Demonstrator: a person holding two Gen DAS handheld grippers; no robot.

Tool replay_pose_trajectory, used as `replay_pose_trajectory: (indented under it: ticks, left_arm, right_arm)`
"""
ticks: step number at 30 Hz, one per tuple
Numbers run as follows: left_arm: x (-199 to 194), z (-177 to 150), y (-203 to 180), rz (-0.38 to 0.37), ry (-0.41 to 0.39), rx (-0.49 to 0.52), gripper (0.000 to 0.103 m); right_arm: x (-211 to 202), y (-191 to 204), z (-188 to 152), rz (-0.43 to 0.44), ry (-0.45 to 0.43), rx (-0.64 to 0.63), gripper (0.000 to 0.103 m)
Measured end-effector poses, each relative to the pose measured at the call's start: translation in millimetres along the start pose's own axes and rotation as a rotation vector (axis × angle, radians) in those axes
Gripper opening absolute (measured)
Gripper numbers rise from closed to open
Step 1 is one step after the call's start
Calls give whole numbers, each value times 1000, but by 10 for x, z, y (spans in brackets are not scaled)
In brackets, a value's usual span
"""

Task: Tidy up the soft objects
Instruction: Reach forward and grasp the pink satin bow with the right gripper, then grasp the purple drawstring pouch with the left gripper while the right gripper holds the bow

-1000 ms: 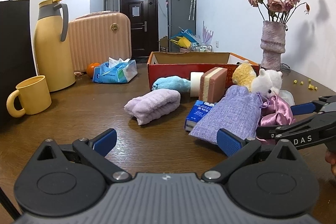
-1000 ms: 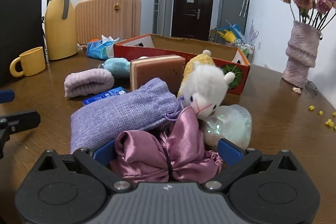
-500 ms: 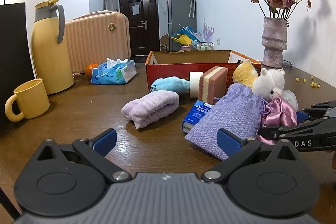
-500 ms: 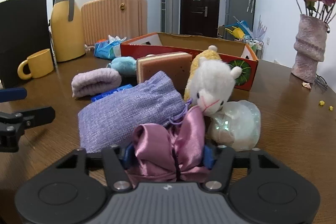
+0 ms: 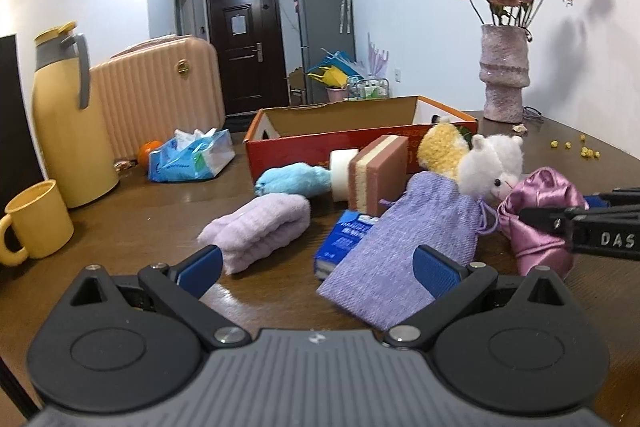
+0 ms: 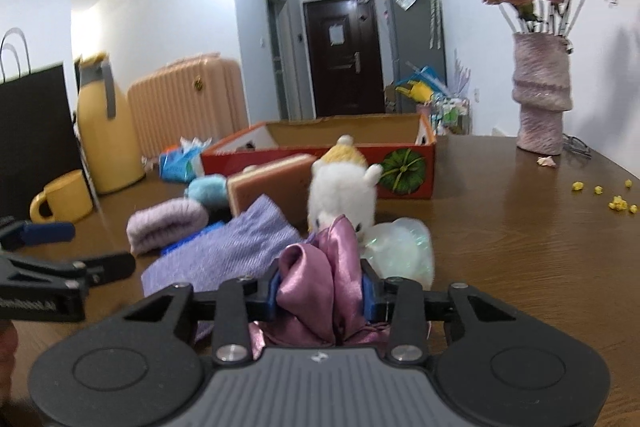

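Observation:
A pink satin pouch [image 6: 316, 267] sits bunched between the blue pads [image 6: 274, 291] of my right gripper [image 6: 322, 293]. Its jaws are closing and press on the pouch from both sides. From the left wrist, the same pouch [image 5: 540, 219] shows at the right with the right gripper [image 5: 560, 223] on it. Behind it stand a white alpaca plush [image 6: 340, 191] and a lilac woven pouch [image 5: 400, 251]. My left gripper [image 5: 318, 269] is open with nothing between its fingers, just short of a lavender rolled towel [image 5: 260, 227]. A red cardboard box [image 5: 320, 143] stands open behind.
On the wooden table also lie a blue plush [image 5: 292, 181], a layered sponge block [image 5: 376, 171], a small blue packet [image 5: 344, 239] and a clear crinkly bag [image 6: 400, 247]. At the left are a yellow jug [image 5: 68, 131], mug [image 5: 38, 219], tissue pack [image 5: 192, 159] and suitcase [image 5: 160, 95]. A flower vase [image 5: 506, 79] is at the right.
The right jaws went from wide open to closed on the pink satin pouch, squeezing it into a taller bunch. The left gripper drifted slightly and stayed open.

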State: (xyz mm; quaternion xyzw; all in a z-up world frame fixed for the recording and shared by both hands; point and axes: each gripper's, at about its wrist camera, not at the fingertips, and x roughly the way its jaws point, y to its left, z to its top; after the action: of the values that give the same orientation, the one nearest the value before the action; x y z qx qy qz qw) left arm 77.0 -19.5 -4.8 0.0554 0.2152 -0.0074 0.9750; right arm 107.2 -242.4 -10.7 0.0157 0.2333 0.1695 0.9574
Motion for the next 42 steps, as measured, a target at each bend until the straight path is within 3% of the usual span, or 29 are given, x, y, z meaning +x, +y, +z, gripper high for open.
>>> replay_pose_trajectory:
  ticks: [16, 24, 32, 40, 42]
  left_arm:
    - [381, 162, -515, -81, 18, 149, 103]
    - [585, 153, -657, -110, 54, 174, 103]
    - [720, 138, -650, -130, 93, 154, 103]
    - [745, 137, -584, -172, 118, 117, 74]
    - [739, 135, -575, -179, 119, 112, 62]
  right_arm:
    - [-256, -380, 7, -105, -138, 106, 36]
    - [-319, -589, 3, -179, -157, 141, 37]
    - [-333, -624, -10, -195, -156, 137, 37]
    - [-321, -602, -7, -195, -151, 124, 37]
    - [-317, -594, -7, -195, -150, 121, 37]
